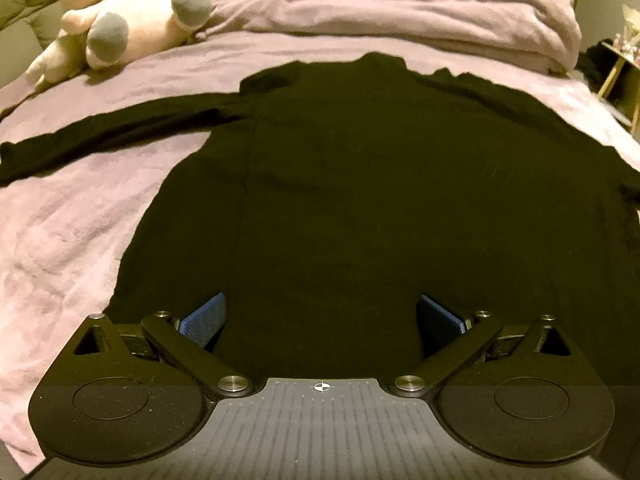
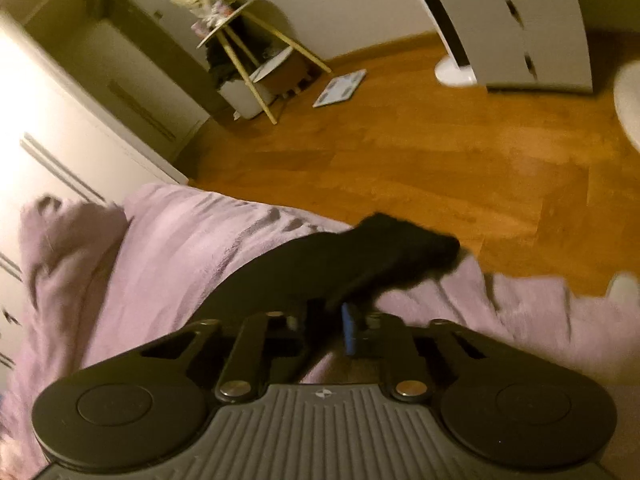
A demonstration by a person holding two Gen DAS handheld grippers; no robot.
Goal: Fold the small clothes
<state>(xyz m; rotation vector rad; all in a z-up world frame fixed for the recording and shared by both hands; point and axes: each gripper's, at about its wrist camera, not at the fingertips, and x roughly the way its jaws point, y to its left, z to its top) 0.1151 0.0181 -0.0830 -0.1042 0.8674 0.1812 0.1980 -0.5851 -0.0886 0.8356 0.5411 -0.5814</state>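
Note:
A black long-sleeved top (image 1: 340,184) lies spread flat on the pink bed cover (image 1: 68,216), collar at the far end and one sleeve (image 1: 100,136) stretched out to the left. My left gripper (image 1: 322,314) hovers over the near hem, open, its blue pads (image 1: 204,318) wide apart with only flat fabric below. In the right wrist view, my right gripper (image 2: 345,314) is shut on the other black sleeve (image 2: 380,252), near the bed's edge. The sleeve's cuff end droops past the jaws over the pink cover (image 2: 160,248).
Pink plush toys (image 1: 132,28) lie at the far left of the bed and a bunched duvet (image 1: 400,12) at its head. Beyond the bed's right edge are a wooden floor (image 2: 400,152), a small side table (image 2: 244,28), a scale (image 2: 340,88) and white cupboards (image 2: 80,120).

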